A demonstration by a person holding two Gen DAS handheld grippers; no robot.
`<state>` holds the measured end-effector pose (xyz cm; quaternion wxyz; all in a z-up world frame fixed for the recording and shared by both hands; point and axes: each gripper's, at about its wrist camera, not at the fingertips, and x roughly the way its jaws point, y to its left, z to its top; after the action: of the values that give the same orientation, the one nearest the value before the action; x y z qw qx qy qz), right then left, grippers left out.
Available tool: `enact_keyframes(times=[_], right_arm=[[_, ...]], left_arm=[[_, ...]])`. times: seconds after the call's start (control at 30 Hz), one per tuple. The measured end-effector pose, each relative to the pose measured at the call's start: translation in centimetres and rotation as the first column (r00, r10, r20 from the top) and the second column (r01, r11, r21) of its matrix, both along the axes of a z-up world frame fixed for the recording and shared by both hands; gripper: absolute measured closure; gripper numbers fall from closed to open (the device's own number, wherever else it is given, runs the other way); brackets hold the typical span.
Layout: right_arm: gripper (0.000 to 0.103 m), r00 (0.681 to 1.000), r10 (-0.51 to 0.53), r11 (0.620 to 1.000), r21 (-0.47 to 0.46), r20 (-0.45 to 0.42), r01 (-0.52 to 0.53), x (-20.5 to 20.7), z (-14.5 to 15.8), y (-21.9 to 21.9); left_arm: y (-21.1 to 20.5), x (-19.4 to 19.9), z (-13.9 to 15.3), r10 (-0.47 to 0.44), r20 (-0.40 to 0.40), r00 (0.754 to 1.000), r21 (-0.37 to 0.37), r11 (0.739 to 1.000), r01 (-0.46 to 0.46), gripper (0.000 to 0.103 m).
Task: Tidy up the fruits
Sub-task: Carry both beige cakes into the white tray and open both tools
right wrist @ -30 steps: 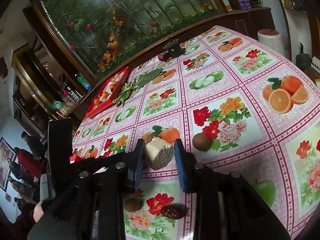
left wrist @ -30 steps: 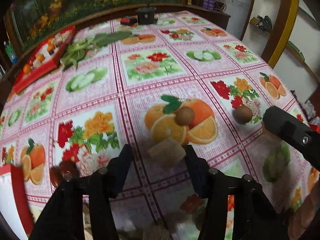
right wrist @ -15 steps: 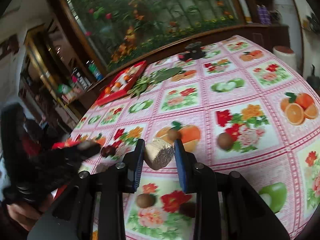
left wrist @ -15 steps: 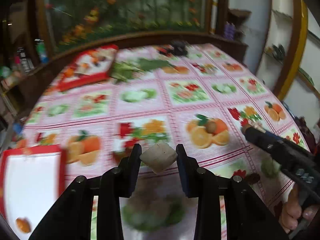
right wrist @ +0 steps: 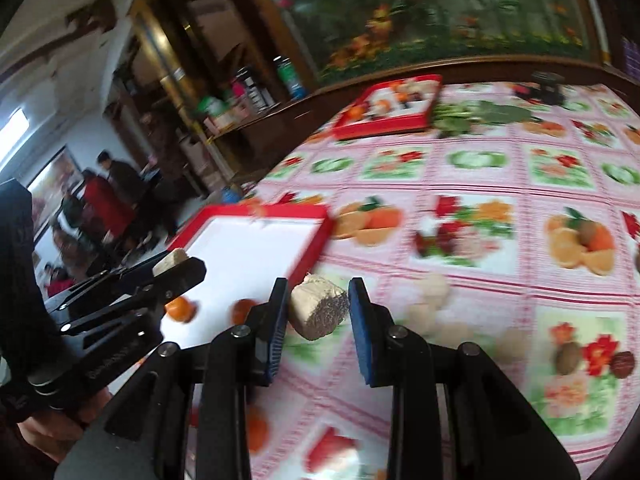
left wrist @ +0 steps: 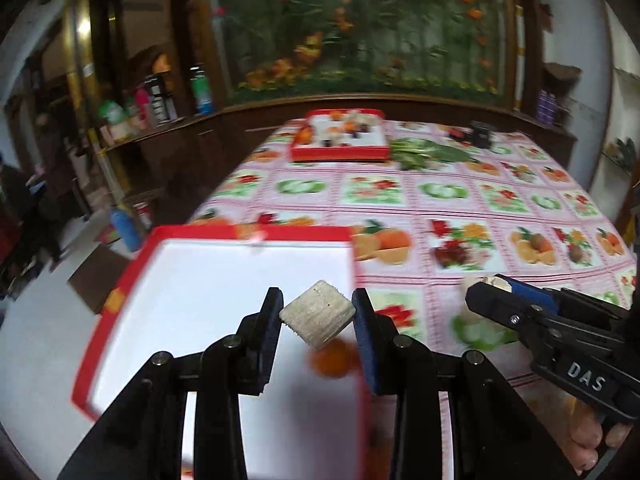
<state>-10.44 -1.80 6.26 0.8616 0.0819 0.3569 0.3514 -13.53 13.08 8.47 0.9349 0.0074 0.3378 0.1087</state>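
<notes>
My left gripper is shut on a pale tan cut fruit chunk and hangs above the near red-rimmed white tray. A small orange fruit lies in that tray under the chunk. My right gripper is shut on a similar pale chunk with a rough cut face, just right of the tray's rim. In the right wrist view the left gripper shows over the tray, with two orange fruits on the white floor.
A second red tray with mixed fruit stands at the far edge, green leafy stalks beside it. Kiwis, a dark fruit and pale round pieces lie on the fruit-print tablecloth. People stand far left.
Both grippers have swung left with their chunks. The near tray has come from the left margin to sit under the left gripper.
</notes>
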Motion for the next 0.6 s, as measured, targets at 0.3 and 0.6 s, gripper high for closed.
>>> enact_keyframes(times=[0.3, 0.6], right_arm=[[0.071, 0.993, 0.117, 0.989, -0.09, -0.003, -0.117, -2.2, -0.8, 6.9], [0.071, 0.985, 0.172, 0.974, -0.147, -0.029, -0.174, -3.2, -2.4, 11.2]], left_arm=[[6.4, -3.3, -0.9, 0.161, 0.031, 0.986, -0.018, 0.987, -0.161, 0.068], [9.8, -3.9, -2.4, 0.254, 0.029, 0.967, 0.004, 0.967, -0.254, 0.068]])
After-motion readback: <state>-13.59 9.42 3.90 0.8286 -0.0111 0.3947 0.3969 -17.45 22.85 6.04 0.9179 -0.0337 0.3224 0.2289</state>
